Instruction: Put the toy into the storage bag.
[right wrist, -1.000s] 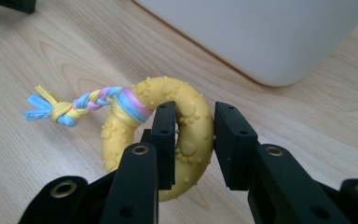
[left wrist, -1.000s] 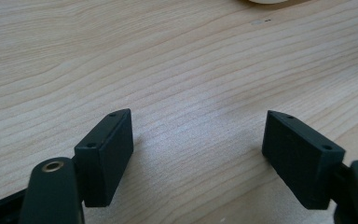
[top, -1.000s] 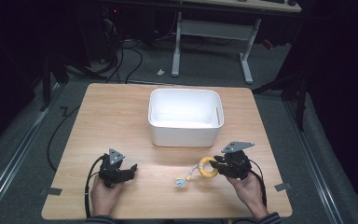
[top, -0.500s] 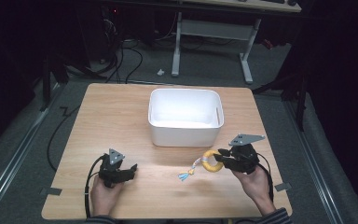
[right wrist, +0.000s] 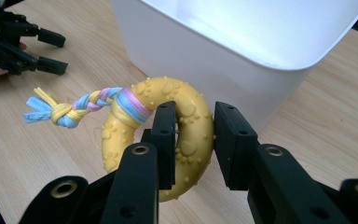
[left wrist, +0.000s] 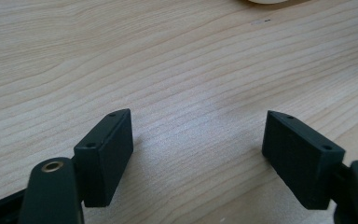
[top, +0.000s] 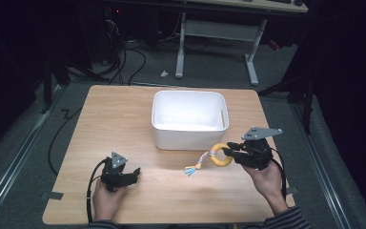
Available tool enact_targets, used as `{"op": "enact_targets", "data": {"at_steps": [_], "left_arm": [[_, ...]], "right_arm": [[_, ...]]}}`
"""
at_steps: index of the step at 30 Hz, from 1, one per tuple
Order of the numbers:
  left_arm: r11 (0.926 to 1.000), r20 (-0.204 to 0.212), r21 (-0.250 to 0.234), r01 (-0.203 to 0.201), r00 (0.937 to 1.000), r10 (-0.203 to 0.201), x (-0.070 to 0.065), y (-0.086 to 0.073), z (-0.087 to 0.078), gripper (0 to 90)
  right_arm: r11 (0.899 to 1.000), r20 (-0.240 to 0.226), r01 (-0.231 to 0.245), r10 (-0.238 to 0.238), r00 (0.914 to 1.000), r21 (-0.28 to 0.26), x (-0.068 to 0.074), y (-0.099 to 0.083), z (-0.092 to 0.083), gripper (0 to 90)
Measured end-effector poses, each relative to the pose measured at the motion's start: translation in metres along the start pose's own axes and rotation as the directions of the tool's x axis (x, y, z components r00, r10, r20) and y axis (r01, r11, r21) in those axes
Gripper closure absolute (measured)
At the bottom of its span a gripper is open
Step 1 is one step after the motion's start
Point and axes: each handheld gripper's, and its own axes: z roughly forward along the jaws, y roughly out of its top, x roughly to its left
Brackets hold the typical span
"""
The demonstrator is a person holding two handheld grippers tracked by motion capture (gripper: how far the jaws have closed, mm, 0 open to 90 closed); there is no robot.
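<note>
Change since a second ago: the right gripper is carrying the yellow ring toy higher off the table and closer to the white plastic bin; the left gripper is staying put.

Count: one ring toy with one braided rope tail, dangling; one bin; two grippers.

Jaws: right pinching the ring's rim; left spread wide over bare wood.

Surface: light wooden table, sitting on grey carpet in a dark room with floor cables.

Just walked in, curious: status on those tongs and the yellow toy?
Right tongs shut on yellow ring toy, off the table. Left tongs open, empty. White bin just ahead, nothing between.
</note>
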Motion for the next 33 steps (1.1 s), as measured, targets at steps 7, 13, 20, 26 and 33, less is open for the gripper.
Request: {"op": "enact_targets", "data": {"at_steps": [7, 13, 20, 26, 33], "left_arm": [[1.0, 0.0, 0.0, -0.001, 1.0, 0.001, 0.0, 0.0, 0.0, 24.9], [1.0, 0.0, 0.0, 0.0, 1.0, 0.0, 0.0, 0.0, 0.0, 24.9], [1.0, -0.001, 0.0, -0.001, 1.0, 0.001, 0.0, 0.0, 0.0, 24.9], [1.0, -0.001, 0.001, -0.001, 1.0, 0.001, 0.0, 0.0, 0.0, 24.8], [1.0, -0.001, 0.001, -0.001, 1.0, 0.001, 0.0, 0.0, 0.0, 24.8]], "right_arm": [[1.0, 0.003, 0.012, -0.012, 0.9999, -0.011, -0.003, 0.013, -0.006, 71.1], [1.0, -0.003, 0.006, -0.006, 1.0, -0.016, -0.008, 0.024, -0.007, 71.1], [1.0, -0.011, -0.001, 0.001, 0.9999, -0.028, -0.014, 0.037, -0.009, 71.2], [0.999, -0.014, -0.011, 0.011, 0.9998, -0.045, -0.02, 0.047, -0.01, 71.2], [0.999, -0.014, -0.016, 0.016, 0.9998, -0.05, -0.024, 0.058, -0.006, 71.2]]}}
